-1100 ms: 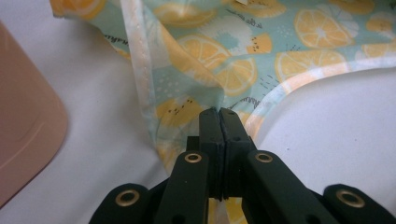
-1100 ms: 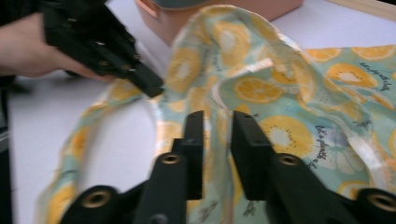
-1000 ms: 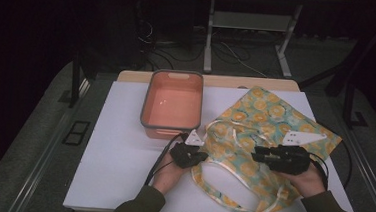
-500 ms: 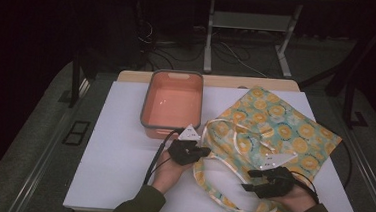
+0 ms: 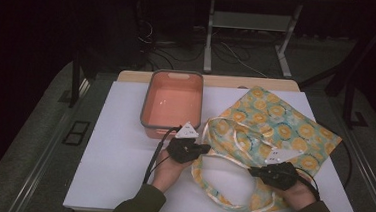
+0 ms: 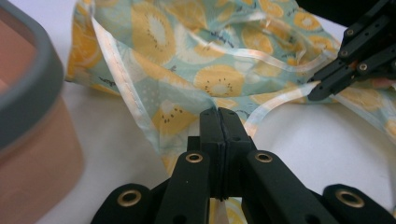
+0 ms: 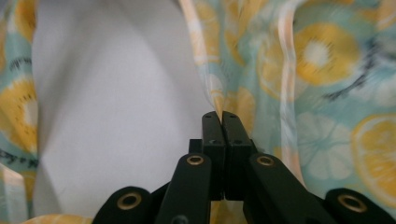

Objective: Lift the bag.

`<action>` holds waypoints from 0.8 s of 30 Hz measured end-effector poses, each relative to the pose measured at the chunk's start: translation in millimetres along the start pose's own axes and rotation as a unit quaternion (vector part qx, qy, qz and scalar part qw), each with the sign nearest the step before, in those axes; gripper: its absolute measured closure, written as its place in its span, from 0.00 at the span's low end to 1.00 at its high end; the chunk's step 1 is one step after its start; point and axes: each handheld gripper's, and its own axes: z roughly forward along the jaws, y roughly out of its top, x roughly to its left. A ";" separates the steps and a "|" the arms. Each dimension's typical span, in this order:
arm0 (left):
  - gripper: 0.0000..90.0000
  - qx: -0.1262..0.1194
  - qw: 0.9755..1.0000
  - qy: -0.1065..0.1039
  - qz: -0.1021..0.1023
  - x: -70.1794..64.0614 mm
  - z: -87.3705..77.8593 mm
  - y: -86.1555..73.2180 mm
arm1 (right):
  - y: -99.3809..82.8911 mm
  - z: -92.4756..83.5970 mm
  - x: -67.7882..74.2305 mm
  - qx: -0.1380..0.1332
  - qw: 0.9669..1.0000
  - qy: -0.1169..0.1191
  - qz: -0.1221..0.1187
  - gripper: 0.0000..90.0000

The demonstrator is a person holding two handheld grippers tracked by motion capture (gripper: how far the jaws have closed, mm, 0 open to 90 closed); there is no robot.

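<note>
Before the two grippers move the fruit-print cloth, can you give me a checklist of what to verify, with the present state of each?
1. Left gripper shut on the cloth: ok, the jaws pinch its edge.
2. Right gripper shut on the cloth: ok, its jaws have just been closing and fabric sits between them.
3. The two grips are apart on the cloth: ok.
4. Pink bin has room inside: ok.
5. Cloth free of the bin: ok, it lies beside the bin.
6. Cloth flat: not ok, it is bunched near the grippers.
</note>
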 end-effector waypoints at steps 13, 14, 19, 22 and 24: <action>1.00 -0.085 0.996 -0.012 0.023 -21.3 -42.4 29.3 | 30.2 -27.9 8.9 -0.112 0.994 0.017 -0.009 1.00; 1.00 -0.094 0.995 -0.013 0.026 -22.7 -47.6 32.3 | 32.8 -31.1 11.2 -0.122 0.992 0.020 -0.013 1.00; 0.99 -0.130 0.991 -0.015 0.037 -28.0 -67.4 44.9 | 46.9 -53.0 18.5 -0.176 0.984 0.030 -0.029 1.00; 0.99 -0.129 0.991 -0.011 0.040 -26.0 -65.3 48.0 | 49.5 -58.6 14.8 -0.181 0.983 0.018 -0.031 1.00; 0.99 -0.128 0.991 -0.008 0.036 -22.9 -60.9 48.6 | 47.6 -58.5 7.5 -0.177 0.984 0.007 -0.022 1.00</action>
